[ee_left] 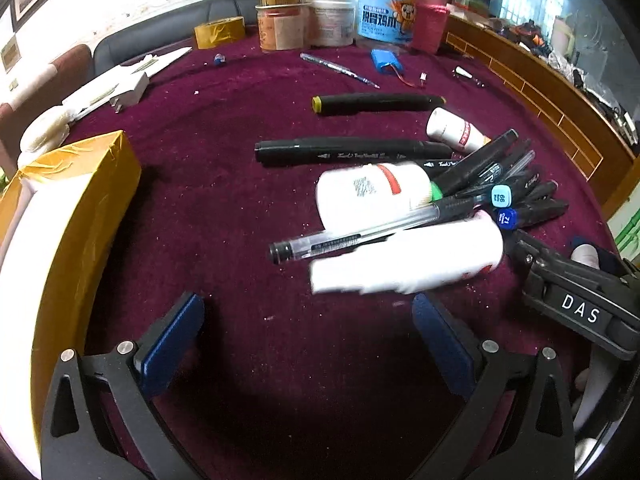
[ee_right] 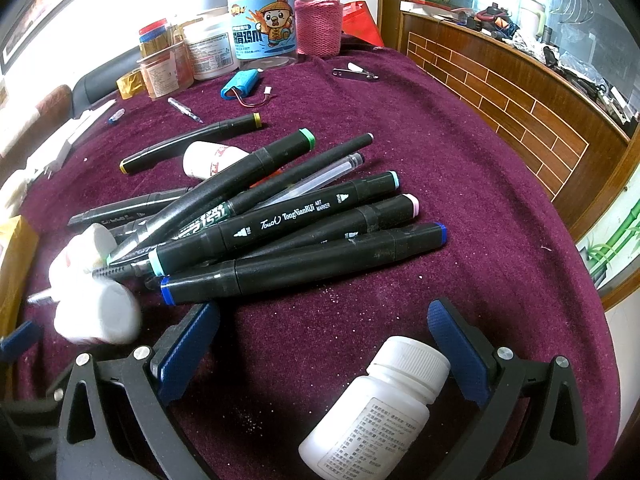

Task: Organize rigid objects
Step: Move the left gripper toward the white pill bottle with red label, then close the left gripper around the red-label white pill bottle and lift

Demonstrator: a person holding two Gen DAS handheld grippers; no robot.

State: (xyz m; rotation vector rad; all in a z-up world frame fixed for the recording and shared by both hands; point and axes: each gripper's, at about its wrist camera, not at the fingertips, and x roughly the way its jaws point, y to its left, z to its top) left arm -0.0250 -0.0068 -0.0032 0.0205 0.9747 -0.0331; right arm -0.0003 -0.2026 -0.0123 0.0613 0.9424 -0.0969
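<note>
Markers (ee_right: pixel 304 236) lie in a loose heap on the maroon cloth (ee_right: pixel 460 184), mixed with a clear pen (ee_right: pixel 320 174) and several white bottles. My right gripper (ee_right: pixel 324 344) hangs low over the cloth just in front of the heap — its blue-padded fingers (ee_right: pixel 188 348) stand wide apart and clamp nothing. One white bottle (ee_right: pixel 372 412) lies tilted between those fingers, cap pointing toward the heap; I cannot tell whether it touches either pad. The blue-capped marker (ee_right: pixel 308 266) is the nearest of the pile, its end just beside my right gripper's left finger. A blurred bottle (ee_right: pixel 100 314) sits at the left edge of the heap.

My left gripper (ee_left: pixel 308 340) is likewise spread open and empty, hovering over bare cloth. From the left wrist view, a blurred white bottle (ee_left: pixel 404 256) lies just ahead of the fingers (ee_left: pixel 172 344), with a clear pen (ee_left: pixel 360 228) resting across it and a second bottle (ee_left: pixel 372 196) behind. Two markers (ee_left: pixel 356 150) lie apart from the heap, farther back. A gold-taped box (ee_left: pixel 76 216) stands at the left. The right gripper's body, marked DAS (ee_left: pixel 580 308), shows at the right edge.

Jars (ee_left: pixel 384 4) stand in a row at the far side — with a tape roll (ee_left: pixel 219 31) and a blue battery pack (ee_left: pixel 386 62) near them.
</note>
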